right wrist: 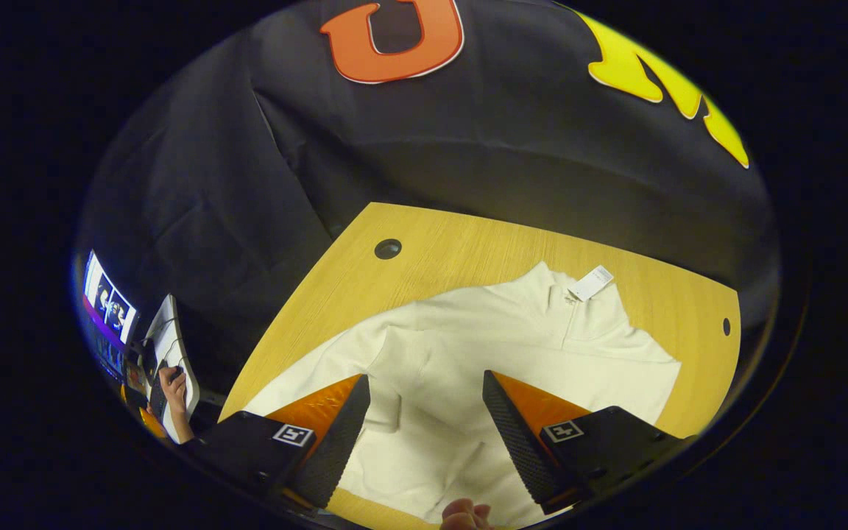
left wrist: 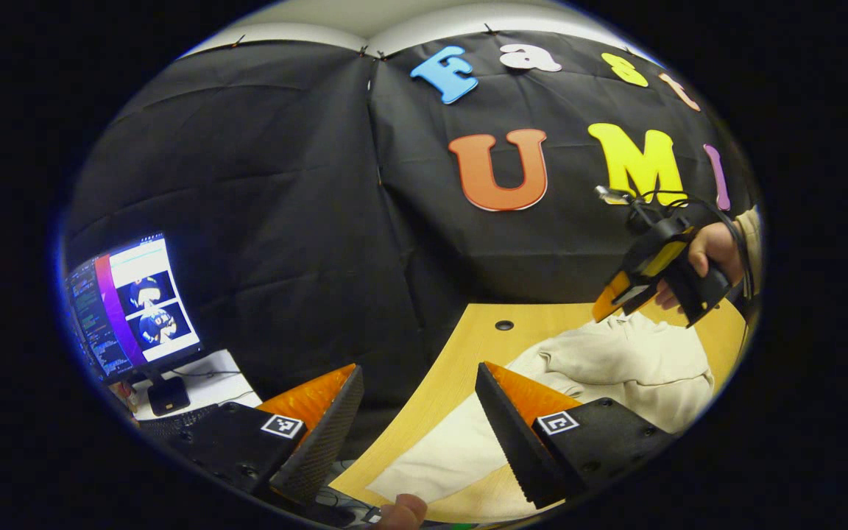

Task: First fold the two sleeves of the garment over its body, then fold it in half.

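Garment [right wrist: 512,368] is lying spread on the wooden table [right wrist: 439,250], cream-coloured, collar and paper tag [right wrist: 590,283] pointing toward the far edge by the booth wall, body running back toward the near edge. That is the long axis: far edge to near edge, straight along the line the right gripper [right wrist: 426,412] is looking. In the right gripper view its fingers are standing spread with nothing between them, hovering over the middle of the body, cloth showing in the gap. One sleeve seems to be lying folded in across the chest on the view's left side, though the folds are hard to read; the other shoulder is reaching toward the table's right edge, and I cannot tell how that sleeve is lying.

Left gripper [left wrist: 419,419] is hanging spread and empty too, out past the table's left edge and angled toward the wall and a monitor [left wrist: 133,302]; in its view the garment [left wrist: 615,368] is lying off to its right. From there the right gripper [left wrist: 641,283] is showing above the cloth's far end, held in a hand [left wrist: 711,254].

So the right gripper is sitting nearer the cloth, the left well off to the side.
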Tool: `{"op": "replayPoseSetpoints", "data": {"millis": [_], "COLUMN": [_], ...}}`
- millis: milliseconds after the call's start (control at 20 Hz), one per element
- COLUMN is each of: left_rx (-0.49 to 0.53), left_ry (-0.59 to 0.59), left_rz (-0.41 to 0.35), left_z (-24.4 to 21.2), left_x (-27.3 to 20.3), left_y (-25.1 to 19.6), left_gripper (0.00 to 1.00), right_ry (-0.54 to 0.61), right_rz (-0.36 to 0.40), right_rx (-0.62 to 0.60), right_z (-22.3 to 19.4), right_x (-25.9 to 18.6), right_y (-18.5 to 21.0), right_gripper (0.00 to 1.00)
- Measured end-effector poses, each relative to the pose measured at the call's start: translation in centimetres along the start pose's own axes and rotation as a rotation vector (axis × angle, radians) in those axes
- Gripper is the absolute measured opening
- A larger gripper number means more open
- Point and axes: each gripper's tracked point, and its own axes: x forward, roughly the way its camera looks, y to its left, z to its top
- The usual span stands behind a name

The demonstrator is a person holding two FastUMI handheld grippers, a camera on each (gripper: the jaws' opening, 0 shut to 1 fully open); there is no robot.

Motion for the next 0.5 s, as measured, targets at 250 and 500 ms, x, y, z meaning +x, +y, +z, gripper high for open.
{"op": "replayPoseSetpoints", "data": {"millis": [250,500], "left_rx": [-0.091,-0.195], "left_ry": [0.136,0.338], "left_rz": [0.135,0.19], "left_z": [-5.4,-11.7], "left_x": [2.0,3.2], "left_y": [3.6,4.0], "left_gripper": [0.99,0.99], "right_ry": [-0.033,-0.036], "right_rz": [0.036,0.028], "right_rx": [-0.129,-0.119], "right_z": [-3.1,-7.7], "right_x": [-6.5,-10.6], "right_y": [-1.1,-4.0], "right_gripper": [0.96,0.96]}}
